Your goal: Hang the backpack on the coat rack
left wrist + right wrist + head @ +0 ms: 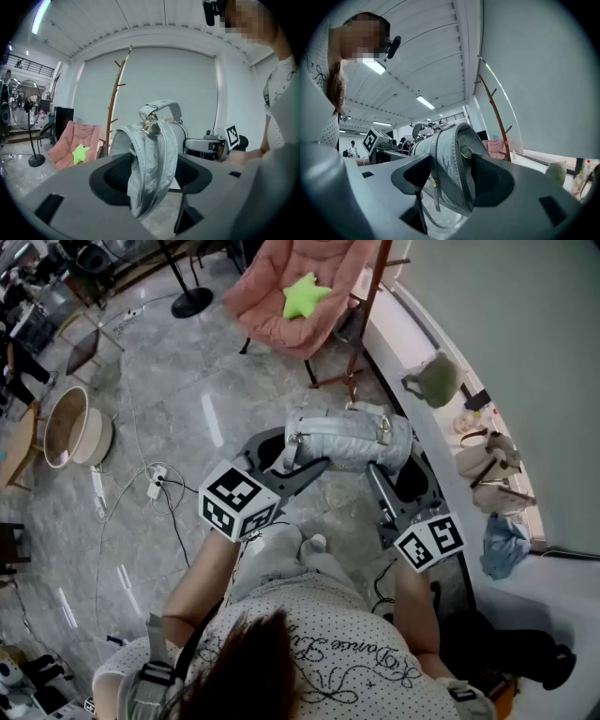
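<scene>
So the grey backpack [349,439] is up off the floor, lying sideways in the middle of the head view, top handle and metal rings showing, strung between the two grippers. The left gripper [286,457] has its jaws spread wide around one end and is clamped on it. In the left gripper view the fabric and a strap hang down right through the gap. The right gripper [403,486] does the same on the other end, jaws wide and grasping the bag, which fills the space between its pads. The wooden coat rack [370,306] stands well apart from the bag, up at the top of the frame by the white wall. Right next to it there's a pink chair [272,306] with a green star cushion [305,296] on it. A round tub [70,427] sits on the grey marble floor [187,399] at the far left.
</scene>
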Motion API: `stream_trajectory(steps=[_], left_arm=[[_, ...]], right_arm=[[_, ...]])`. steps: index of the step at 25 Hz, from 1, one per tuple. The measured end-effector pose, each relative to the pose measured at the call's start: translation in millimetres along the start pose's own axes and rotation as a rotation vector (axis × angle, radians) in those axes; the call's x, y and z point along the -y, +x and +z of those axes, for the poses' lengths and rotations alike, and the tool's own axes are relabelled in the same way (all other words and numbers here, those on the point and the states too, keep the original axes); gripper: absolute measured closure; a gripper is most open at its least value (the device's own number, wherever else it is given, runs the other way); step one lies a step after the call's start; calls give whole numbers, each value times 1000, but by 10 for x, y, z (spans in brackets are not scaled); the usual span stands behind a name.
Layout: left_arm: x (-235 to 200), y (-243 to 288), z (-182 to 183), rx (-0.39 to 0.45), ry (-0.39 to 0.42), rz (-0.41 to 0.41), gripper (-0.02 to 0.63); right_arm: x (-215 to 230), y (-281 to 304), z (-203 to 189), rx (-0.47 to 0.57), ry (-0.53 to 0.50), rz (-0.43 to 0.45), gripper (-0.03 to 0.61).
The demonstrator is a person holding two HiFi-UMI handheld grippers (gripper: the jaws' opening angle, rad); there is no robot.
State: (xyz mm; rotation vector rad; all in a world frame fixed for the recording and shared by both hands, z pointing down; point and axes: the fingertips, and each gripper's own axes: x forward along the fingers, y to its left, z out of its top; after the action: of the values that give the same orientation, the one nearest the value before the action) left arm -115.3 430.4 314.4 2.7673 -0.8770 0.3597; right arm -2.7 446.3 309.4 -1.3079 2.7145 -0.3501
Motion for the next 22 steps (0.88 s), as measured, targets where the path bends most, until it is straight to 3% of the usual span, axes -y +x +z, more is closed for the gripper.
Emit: stream_trajectory(steps=[8, 14, 22], left_arm=[[46, -42, 7, 15, -4, -10, 344], [71, -56, 51, 28, -10, -4, 344], [-95, 131, 164, 40, -30, 0, 345]], right_arm=[[-31, -47, -15, -19, 40, -3, 296], [-52, -66, 58, -22, 13, -5, 296], [165, 99, 134, -12, 40, -5, 296]])
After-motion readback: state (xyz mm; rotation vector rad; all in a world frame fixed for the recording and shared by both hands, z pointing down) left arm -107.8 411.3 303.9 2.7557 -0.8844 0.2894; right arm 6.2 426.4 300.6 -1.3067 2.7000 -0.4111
